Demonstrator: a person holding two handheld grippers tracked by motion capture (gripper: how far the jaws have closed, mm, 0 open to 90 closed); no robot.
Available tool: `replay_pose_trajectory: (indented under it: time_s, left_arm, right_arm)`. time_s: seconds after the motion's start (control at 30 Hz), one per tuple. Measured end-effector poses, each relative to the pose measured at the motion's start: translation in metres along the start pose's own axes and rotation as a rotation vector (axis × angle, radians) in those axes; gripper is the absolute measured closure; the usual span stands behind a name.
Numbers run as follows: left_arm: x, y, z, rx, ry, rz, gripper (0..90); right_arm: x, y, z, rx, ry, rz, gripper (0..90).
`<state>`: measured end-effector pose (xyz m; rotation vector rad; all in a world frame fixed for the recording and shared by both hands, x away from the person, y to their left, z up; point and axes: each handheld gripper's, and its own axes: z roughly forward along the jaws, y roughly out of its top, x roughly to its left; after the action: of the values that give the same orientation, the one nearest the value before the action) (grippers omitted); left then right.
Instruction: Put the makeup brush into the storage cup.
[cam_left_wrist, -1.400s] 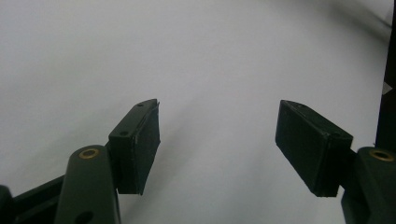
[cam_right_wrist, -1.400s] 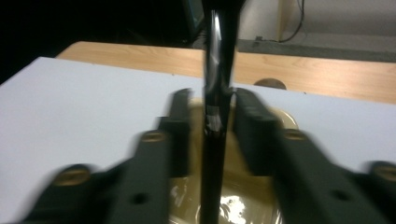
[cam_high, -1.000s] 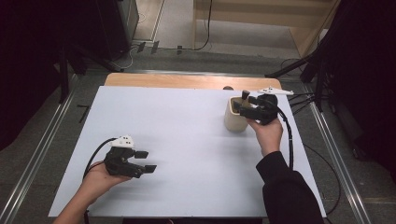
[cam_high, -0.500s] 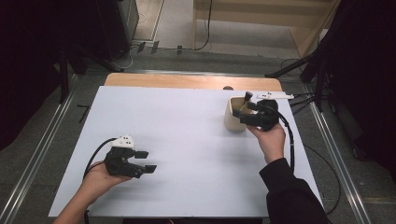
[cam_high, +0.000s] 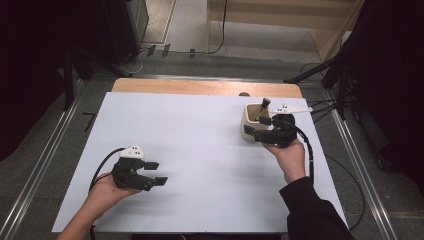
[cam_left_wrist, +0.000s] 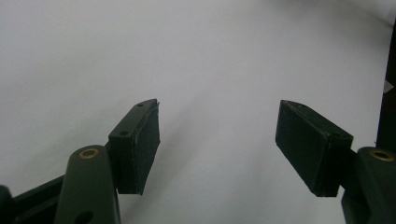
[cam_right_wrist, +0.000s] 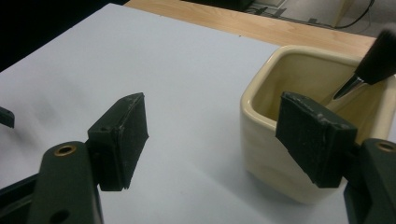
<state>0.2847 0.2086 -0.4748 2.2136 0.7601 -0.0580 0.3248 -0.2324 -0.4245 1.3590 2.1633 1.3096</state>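
A cream square cup stands at the table's far right, with a dark-handled brush leaning inside it. My right gripper is open at the cup's near side and points left. In the right gripper view the cup sits at the right. That gripper has one pad in front of the cup's near wall and the other over bare table. The brush leans on the far rim. My left gripper rests open at the near left, and its own view has nothing between the jaws.
The white table top has a wooden strip along its far edge. Cables run off the table's right side beside the cup. Metal rails flank the table on both sides.
My right gripper has drawn back from over the cup toward the person and now sits lower at its near side. The brush handle now stands free in the cup. The left gripper has stayed put.
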Motion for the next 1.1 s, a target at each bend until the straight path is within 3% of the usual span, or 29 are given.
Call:
replay_pose_trajectory:
  time_s: [0.6, 0.67, 1.1]
  left_arm:
    - [0.000, 0.000, 0.000, -0.008, -0.003, -0.004, 31.4]
    - [0.000, 0.000, 0.000, -0.001, -0.002, -0.005, 31.4]
    - [0.000, 0.000, 0.000, -0.001, -0.001, 0.001, 31.4]
  right_arm:
    - [0.016, -0.022, 0.003, 0.026, 0.094, -0.055, 25.0]
    - [0.018, -0.024, 0.006, 0.042, 0.121, -0.061, 25.0]
    - [0.026, -0.041, 0.013, 0.083, 0.174, -0.091, 25.1]
